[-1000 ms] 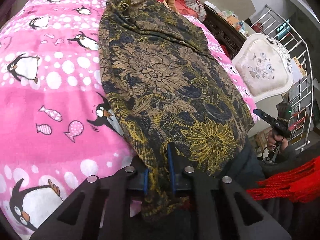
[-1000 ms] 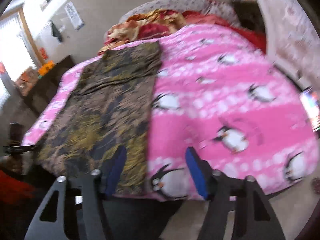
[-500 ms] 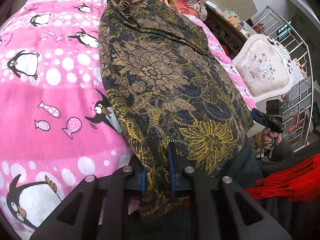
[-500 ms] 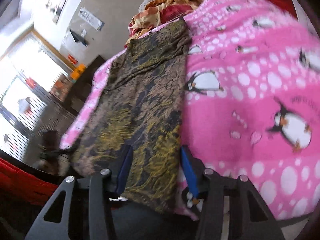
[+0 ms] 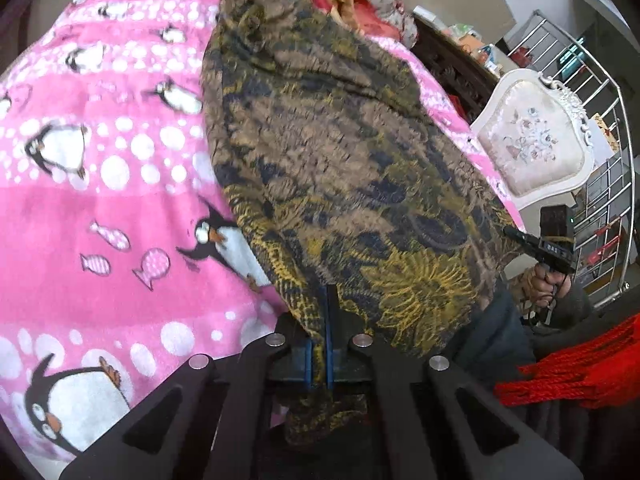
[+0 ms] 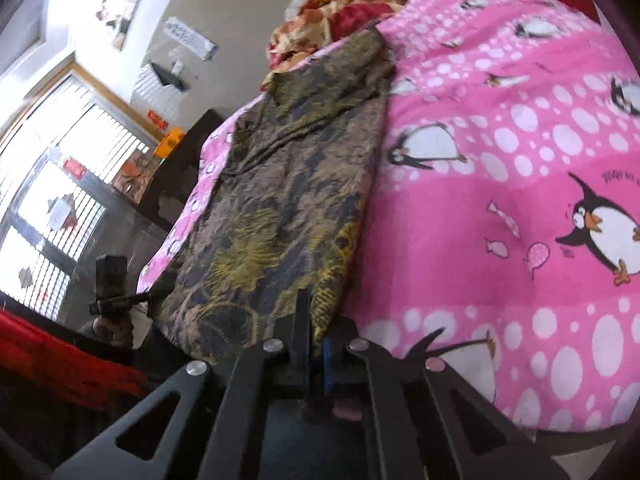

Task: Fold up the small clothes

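A long brown, black and yellow floral garment (image 5: 332, 152) lies stretched lengthwise on the pink penguin blanket (image 5: 100, 200). It also shows in the right wrist view (image 6: 288, 184). My left gripper (image 5: 319, 320) is shut on the garment's near hem, which bunches between the blue pads. My right gripper (image 6: 316, 332) is shut on the near hem at its right corner. One gripper (image 5: 552, 248) shows at the garment's near right corner in the left wrist view; the other gripper (image 6: 116, 300) shows at its near left corner in the right wrist view.
A crumpled red and gold quilt (image 6: 344, 4) lies at the bed's far end. A white upholstered chair (image 5: 536, 148) and a metal rack (image 5: 600, 184) stand right of the bed. Red fringe (image 5: 580, 372) hangs near me. A dark cabinet (image 6: 176, 168) stands by the window.
My right gripper moved left to the garment's near right corner and closed on the hem. My left gripper stayed shut on the hem and the cloth has shifted slightly.
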Action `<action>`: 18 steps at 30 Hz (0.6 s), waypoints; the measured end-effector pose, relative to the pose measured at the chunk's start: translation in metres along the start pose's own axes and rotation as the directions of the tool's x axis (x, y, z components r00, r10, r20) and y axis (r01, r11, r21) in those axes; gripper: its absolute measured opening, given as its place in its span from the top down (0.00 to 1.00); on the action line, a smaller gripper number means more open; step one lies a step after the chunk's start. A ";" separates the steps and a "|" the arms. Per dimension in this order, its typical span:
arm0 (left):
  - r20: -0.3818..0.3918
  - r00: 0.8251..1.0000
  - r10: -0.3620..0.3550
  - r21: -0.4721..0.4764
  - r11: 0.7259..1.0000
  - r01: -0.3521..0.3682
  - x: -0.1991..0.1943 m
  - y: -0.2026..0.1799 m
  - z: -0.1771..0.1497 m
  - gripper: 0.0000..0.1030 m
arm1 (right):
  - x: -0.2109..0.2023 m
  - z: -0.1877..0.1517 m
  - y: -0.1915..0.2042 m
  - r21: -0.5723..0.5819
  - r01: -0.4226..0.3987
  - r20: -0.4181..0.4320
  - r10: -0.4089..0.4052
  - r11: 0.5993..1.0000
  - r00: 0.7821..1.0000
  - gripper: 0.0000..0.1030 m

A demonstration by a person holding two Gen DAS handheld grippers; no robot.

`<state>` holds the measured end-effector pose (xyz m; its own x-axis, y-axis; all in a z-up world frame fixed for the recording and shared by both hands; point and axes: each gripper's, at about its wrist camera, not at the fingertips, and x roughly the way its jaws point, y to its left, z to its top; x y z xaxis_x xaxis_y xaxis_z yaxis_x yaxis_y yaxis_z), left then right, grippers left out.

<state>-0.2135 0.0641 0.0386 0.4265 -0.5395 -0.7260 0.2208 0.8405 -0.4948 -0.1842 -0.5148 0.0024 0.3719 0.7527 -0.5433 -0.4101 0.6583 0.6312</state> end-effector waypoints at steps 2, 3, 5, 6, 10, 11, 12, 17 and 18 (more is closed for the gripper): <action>0.037 0.999 -0.025 -0.010 1.000 0.025 -0.010 -0.001 0.004 1.00 | -0.012 0.000 0.008 -0.011 -0.027 0.047 0.028 1.000 0.999 0.97; 0.072 0.996 -0.048 -0.015 0.999 0.049 -0.019 -0.002 0.007 1.00 | -0.018 0.002 0.013 -0.014 -0.040 0.072 0.041 0.999 0.997 0.97; 0.114 0.991 -0.074 -0.007 0.997 0.075 -0.032 -0.007 0.013 1.00 | -0.031 0.005 0.022 -0.026 -0.074 0.117 0.077 0.997 0.990 0.97; 0.142 0.986 -0.091 0.009 0.996 0.090 -0.043 -0.011 0.018 1.00 | -0.036 0.007 0.031 -0.040 -0.100 0.139 0.104 0.994 0.985 0.97; 0.202 0.967 -0.152 0.108 0.985 0.132 -0.077 -0.033 0.025 1.00 | -0.055 0.013 0.062 -0.114 -0.162 0.177 0.180 0.980 0.968 0.97; 0.212 0.962 -0.169 0.128 0.981 0.144 -0.086 -0.037 0.026 1.00 | -0.059 0.013 0.068 -0.130 -0.173 0.182 0.195 0.976 0.964 0.97; 0.222 0.957 -0.187 0.149 0.976 0.156 -0.096 -0.042 0.025 1.00 | -0.066 0.013 0.076 -0.148 -0.181 0.194 0.208 0.972 0.959 0.97; 0.245 0.929 -0.278 0.198 0.952 0.233 -0.139 -0.056 0.013 1.00 | -0.103 0.006 0.098 -0.189 -0.208 0.261 0.254 0.960 0.931 0.97; 0.249 0.918 -0.310 0.204 0.943 0.263 -0.145 -0.058 0.010 1.00 | -0.109 0.004 0.101 -0.195 -0.215 0.270 0.263 0.957 0.926 0.97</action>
<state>-0.2797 0.0939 0.1777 0.5413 -0.7428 -0.3939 0.4993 0.6609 -0.5602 -0.2627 -0.5305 0.1276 0.4613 0.8671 -0.1881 -0.6351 0.4707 0.6125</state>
